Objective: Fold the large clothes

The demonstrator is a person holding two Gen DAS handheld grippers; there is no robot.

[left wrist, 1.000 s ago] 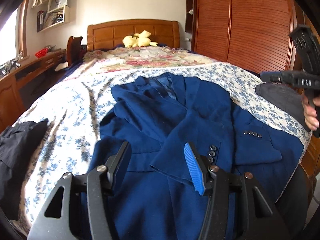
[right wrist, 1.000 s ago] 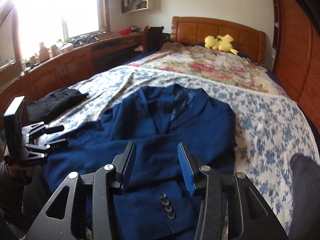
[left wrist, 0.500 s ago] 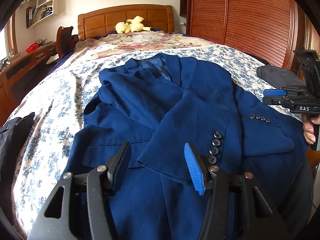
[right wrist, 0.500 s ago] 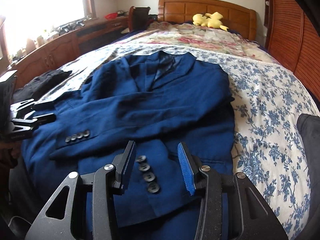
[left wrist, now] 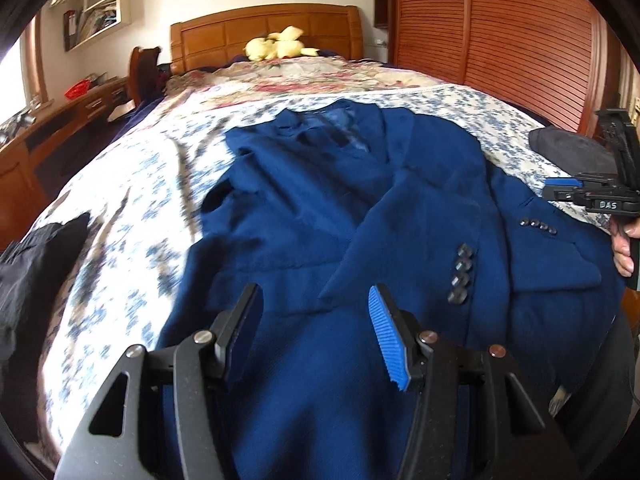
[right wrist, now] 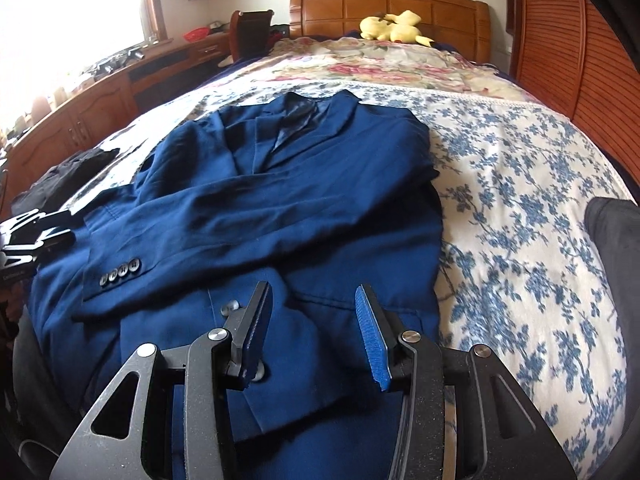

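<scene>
Blue wool-like cloth fills the middle of both views: the jacket (right wrist: pixel 304 184) lies face up on the bed (right wrist: pixel 520 184), collar toward the headboard at the top of the frame, its long axis running from there down to the claws, both sleeves crossed over the chest. The hem sits at the bottom of each frame, directly under both claws, so either could reach it; the right claw (right wrist: pixel 316 328) hangs over the lower front, the left claw (left wrist: pixel 316 332) over the hem's other side. Both stand wide open, gripping nothing, and whether they touch the cloth is unclear.
</scene>
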